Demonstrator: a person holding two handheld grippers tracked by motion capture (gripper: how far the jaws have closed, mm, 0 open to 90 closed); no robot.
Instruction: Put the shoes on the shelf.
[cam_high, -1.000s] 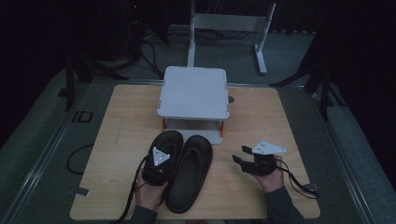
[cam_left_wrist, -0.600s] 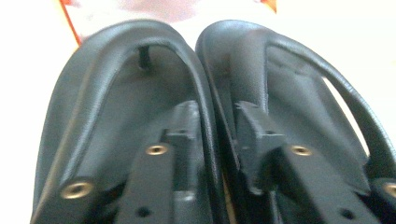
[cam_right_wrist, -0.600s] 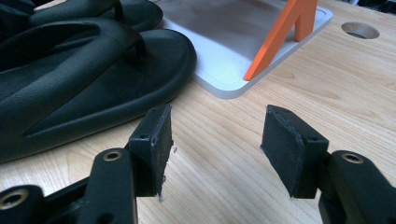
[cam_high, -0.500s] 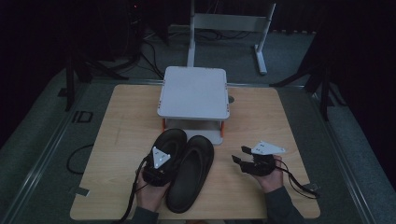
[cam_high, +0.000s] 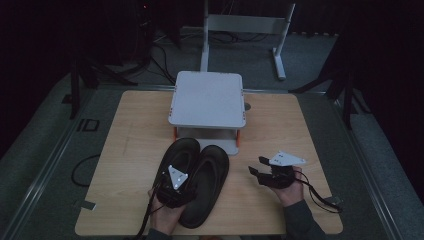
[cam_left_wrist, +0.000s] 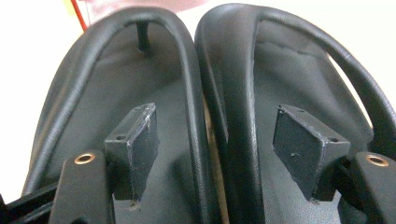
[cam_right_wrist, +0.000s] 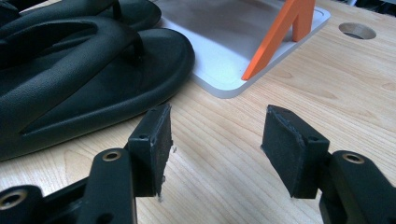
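Partly hiding the sandals (cam_high: 195, 180), the left gripper (cam_high: 176, 187) gapes over their adjoining edges; the right gripper (cam_high: 261, 172) gapes empty.

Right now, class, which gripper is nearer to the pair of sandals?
Left. The left gripper is over the sandals, its open jaws straddling their inner edges. The right gripper hovers open over bare table, off to the sandals' right.

Heels of both sandals (cam_left_wrist: 196, 154) cut off by the bottom edge, left sandal's rear (cam_high: 172, 192) hidden under the left claw (cam_high: 176, 181)
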